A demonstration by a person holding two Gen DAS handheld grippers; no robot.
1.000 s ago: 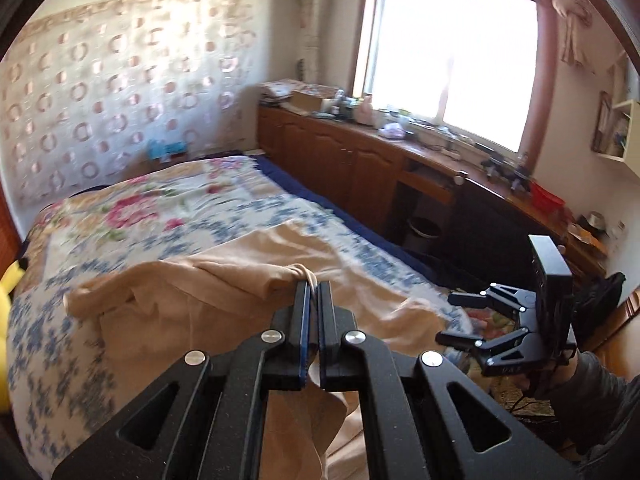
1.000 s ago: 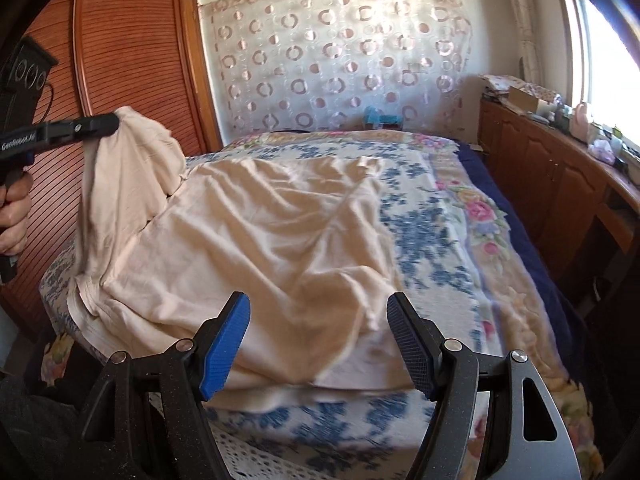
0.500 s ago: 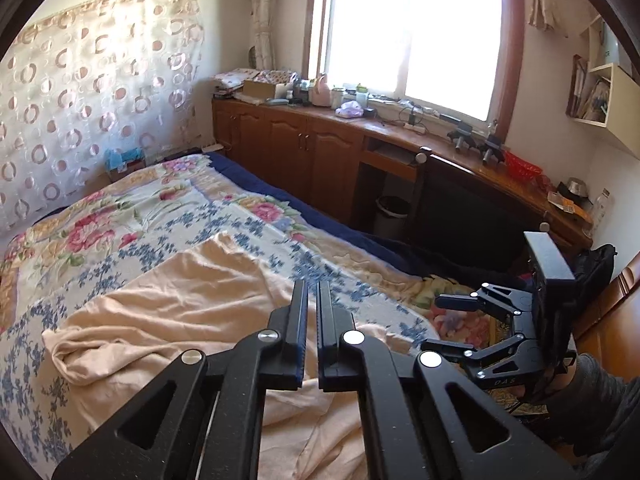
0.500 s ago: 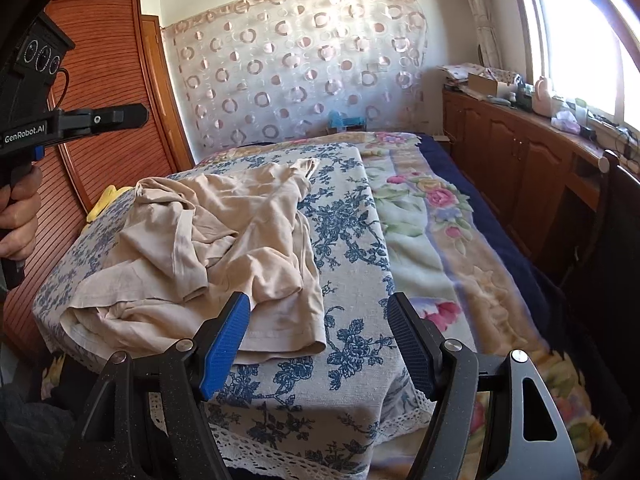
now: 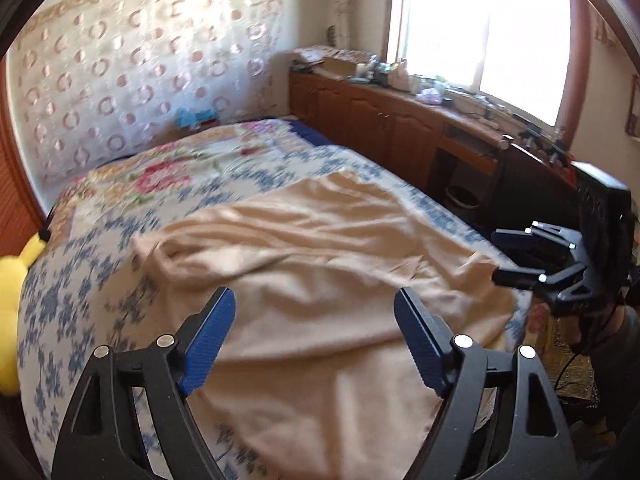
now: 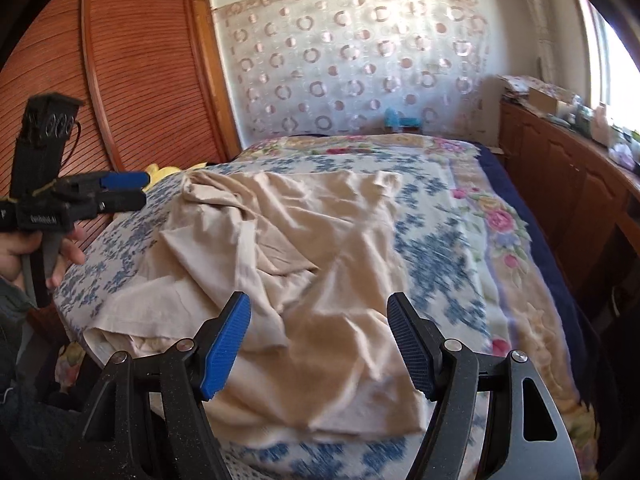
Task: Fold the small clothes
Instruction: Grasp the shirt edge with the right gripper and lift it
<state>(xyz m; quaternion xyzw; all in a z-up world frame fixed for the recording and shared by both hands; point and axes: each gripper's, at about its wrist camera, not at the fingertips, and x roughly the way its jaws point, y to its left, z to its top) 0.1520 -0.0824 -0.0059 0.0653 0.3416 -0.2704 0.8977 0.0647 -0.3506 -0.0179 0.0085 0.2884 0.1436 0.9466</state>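
2 grippers, jaws wide; beige garment (image 6: 304,264) rumpled on floral bed (image 6: 440,240), window (image 5: 480,28) rt.

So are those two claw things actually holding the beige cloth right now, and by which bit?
Nothing is held. Both the left gripper and the right gripper are open, and the beige garment lies loose on the bed.

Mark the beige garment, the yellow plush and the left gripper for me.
beige garment (image 6: 328,248), right wrist view, rumpled middle.
yellow plush (image 5: 12,280), left wrist view, body at bed edge.
left gripper (image 5: 314,334), left wrist view, midway between open fingertips.
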